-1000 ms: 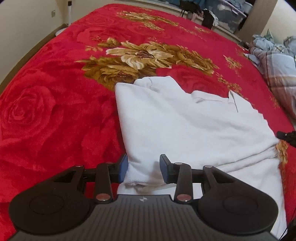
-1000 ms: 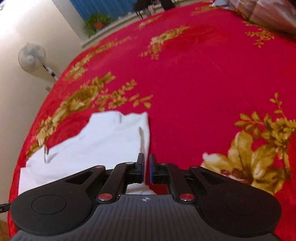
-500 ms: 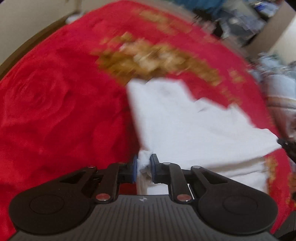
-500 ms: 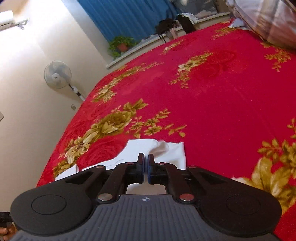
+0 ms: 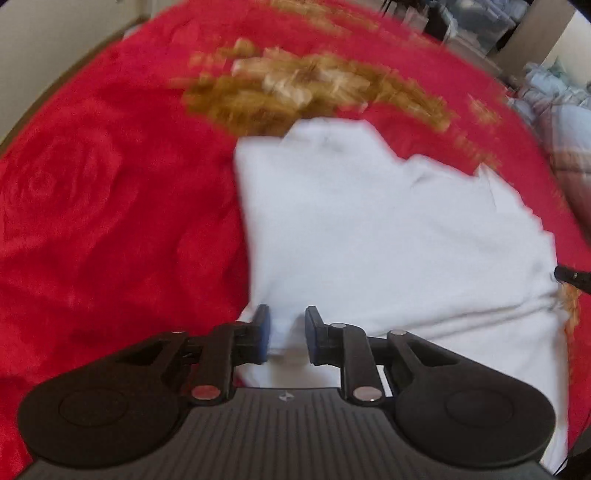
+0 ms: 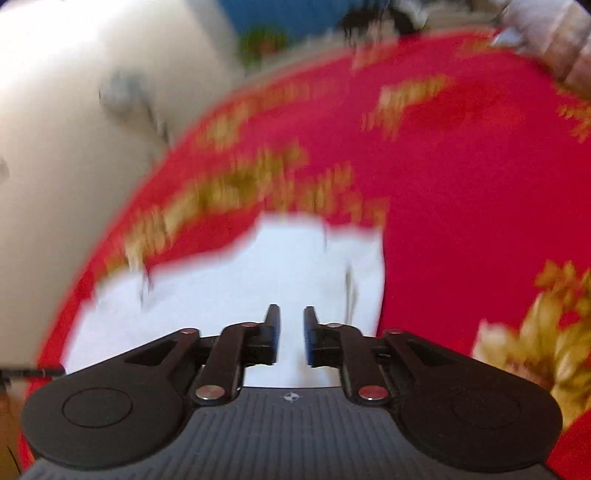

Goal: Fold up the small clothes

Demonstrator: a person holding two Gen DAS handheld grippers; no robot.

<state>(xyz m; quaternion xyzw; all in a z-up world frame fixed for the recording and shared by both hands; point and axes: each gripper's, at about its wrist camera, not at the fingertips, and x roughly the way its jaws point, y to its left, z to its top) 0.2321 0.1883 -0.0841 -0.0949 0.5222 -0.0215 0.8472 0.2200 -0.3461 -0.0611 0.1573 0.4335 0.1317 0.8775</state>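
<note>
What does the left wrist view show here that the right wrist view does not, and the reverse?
Only the left wrist view: storage bins, a pale plaid bedding heap, and the left gripper with white cloth between its fingers. Only the right wrist view: a standing fan, a potted plant, blue curtain, and the right gripper, jaws apart over the cloth. Both: the white garment on the red floral blanket.

Both wrist views close, angled down; share white garment (image 5: 369, 236).
</note>
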